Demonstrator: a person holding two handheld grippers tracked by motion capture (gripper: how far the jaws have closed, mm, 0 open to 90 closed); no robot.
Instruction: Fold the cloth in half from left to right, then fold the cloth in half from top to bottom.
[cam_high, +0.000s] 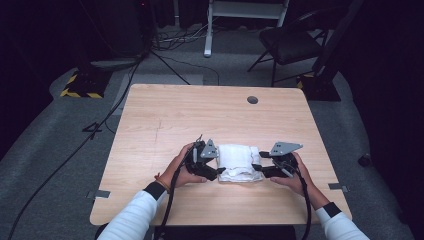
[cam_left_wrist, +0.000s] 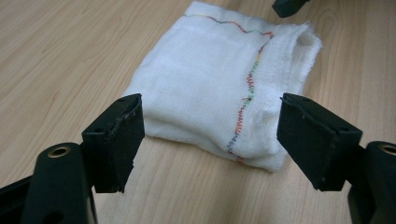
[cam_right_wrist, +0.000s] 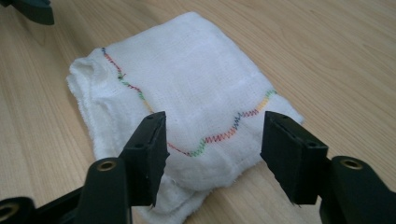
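A folded white cloth (cam_high: 239, 161) with a wavy multicoloured stitch line lies flat on the wooden table (cam_high: 200, 115), near its front middle. My left gripper (cam_high: 219, 172) sits at the cloth's left edge and my right gripper (cam_high: 258, 168) at its right edge, each held in a hand. In the left gripper view the jaws of my left gripper (cam_left_wrist: 210, 140) stand wide apart just above the cloth (cam_left_wrist: 210, 79), with the pads clear of it. The right gripper view shows my right gripper (cam_right_wrist: 212, 154) likewise open over a corner of the cloth (cam_right_wrist: 187, 74), pressing nothing.
A round cable hole (cam_high: 252, 99) sits near the table's far edge. Grey tape tabs (cam_high: 100, 194) mark the side edges near the front. Beyond the table stand a dark chair (cam_high: 290, 42), a white stand leg (cam_high: 208, 30) and floor cables (cam_high: 165, 60).
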